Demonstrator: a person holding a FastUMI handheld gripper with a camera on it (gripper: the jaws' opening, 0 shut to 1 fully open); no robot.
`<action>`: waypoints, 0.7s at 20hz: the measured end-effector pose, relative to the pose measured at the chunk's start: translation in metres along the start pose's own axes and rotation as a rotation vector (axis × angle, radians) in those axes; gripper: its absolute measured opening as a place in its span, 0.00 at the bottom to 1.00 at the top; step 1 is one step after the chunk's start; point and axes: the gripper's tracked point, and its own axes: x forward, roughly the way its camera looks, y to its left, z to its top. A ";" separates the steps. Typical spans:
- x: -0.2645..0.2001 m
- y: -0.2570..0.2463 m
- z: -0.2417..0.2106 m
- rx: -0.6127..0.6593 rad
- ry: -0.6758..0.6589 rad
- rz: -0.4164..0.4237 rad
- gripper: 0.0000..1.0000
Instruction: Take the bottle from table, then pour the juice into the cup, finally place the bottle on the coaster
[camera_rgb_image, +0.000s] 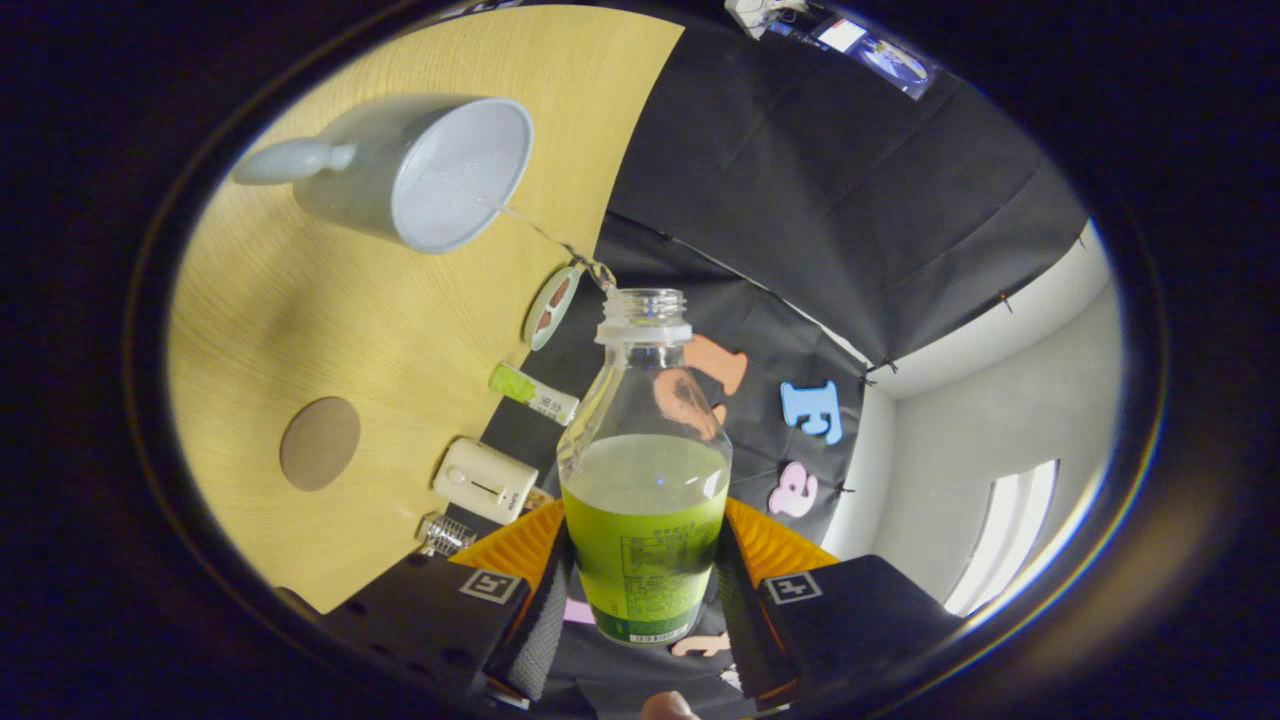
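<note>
Pouring is underway, so step two looks mid-run: the light wood-grain table top (300, 300) is filling the tilted view, with the black cloth booth wall (820, 200) and a pale grey room wall (1010, 400) beyond it. The clear plastic bottle with the green label and green juice (645, 480) is sitting between the fingers, tipped toward the pale grey ceramic mug (420, 170), and a thin stream is running from the bottle's open mouth into the mug's rim. The black two-finger gripper (645, 600) is clamping the bottle on both sides near its base.

Take is done. Bottle is looking roughly half full; how much juice the mug is holding is unreadable.

Left: stopping the pour and placing on the round brown coaster (320, 443), which is lying bare on the table, well apart from the mug.

Clutter near the table edge: a small cream rounded box (485, 480), a green-capped tube (533, 393), an oval tag (552, 305).
</note>
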 end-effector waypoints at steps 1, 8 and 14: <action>0.000 -0.001 0.000 -0.004 0.000 -0.001 0.74; -0.002 -0.006 0.003 -0.031 -0.016 -0.014 0.74; -0.003 -0.008 0.003 -0.044 -0.017 -0.022 0.73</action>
